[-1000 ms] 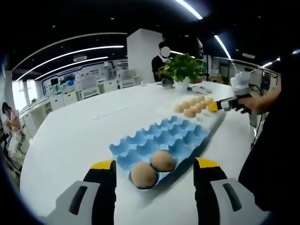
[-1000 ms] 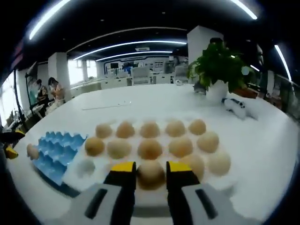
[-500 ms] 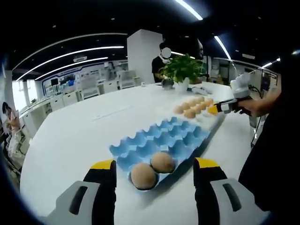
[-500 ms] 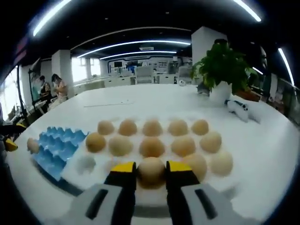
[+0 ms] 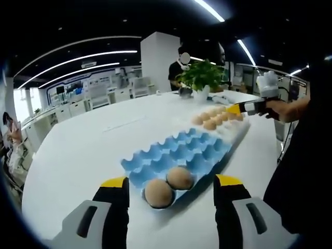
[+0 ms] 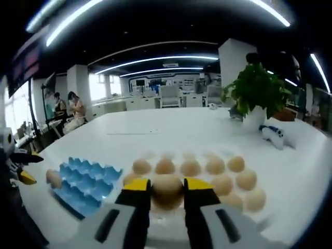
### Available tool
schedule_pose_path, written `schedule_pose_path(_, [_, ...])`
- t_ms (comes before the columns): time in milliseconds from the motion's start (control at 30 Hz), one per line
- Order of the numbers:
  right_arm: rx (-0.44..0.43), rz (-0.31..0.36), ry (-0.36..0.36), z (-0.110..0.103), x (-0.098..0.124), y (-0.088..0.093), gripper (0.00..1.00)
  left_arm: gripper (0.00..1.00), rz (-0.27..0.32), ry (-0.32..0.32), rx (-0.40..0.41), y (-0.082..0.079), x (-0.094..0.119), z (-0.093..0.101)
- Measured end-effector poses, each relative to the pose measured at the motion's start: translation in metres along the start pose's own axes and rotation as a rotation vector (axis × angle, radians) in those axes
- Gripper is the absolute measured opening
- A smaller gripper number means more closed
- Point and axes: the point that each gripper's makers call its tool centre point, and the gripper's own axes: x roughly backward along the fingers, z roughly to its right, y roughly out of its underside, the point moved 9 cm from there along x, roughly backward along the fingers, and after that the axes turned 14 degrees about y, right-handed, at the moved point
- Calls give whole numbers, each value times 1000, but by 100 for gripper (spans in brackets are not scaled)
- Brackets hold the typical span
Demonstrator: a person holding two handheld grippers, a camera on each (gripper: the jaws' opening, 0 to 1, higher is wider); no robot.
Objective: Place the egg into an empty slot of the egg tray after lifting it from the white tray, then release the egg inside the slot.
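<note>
In the right gripper view my right gripper (image 6: 167,193) is shut on a brown egg (image 6: 167,184), held above several brown eggs (image 6: 216,166) that lie in rows on the white tray. The blue egg tray (image 6: 85,179) lies to the left with one egg (image 6: 53,178) at its near end. In the left gripper view the blue egg tray (image 5: 179,150) holds two eggs (image 5: 158,193) in its nearest slots. My left gripper (image 5: 171,184) stands wide open around that end. The right gripper (image 5: 244,108) hovers over the white tray (image 5: 234,130).
A potted plant (image 6: 257,91) and a small white and blue object (image 6: 272,134) stand behind the white tray on the big white table (image 5: 78,150). People are at the far desks (image 6: 67,106). A person's dark sleeve (image 5: 301,171) fills the right side of the left gripper view.
My right gripper has risen with the egg: the eggs on the white tray now sit lower and smaller beneath it. The left gripper and blue tray have stayed put.
</note>
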Motion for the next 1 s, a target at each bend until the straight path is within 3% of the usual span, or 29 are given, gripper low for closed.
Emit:
schedule_pose_path(300, [10,17,-134,-44,1,-7,24,66,-5,3,-12,3,1,-1])
schedule_pose_path(600, [56,-9,-269,-79,5,-3,24,66,-4,0,-8,10,0,-4])
schedule_pose_path(1000, [127,-31,-506,-137,11,2,24,65,-9,0,-9,14,-1,-4])
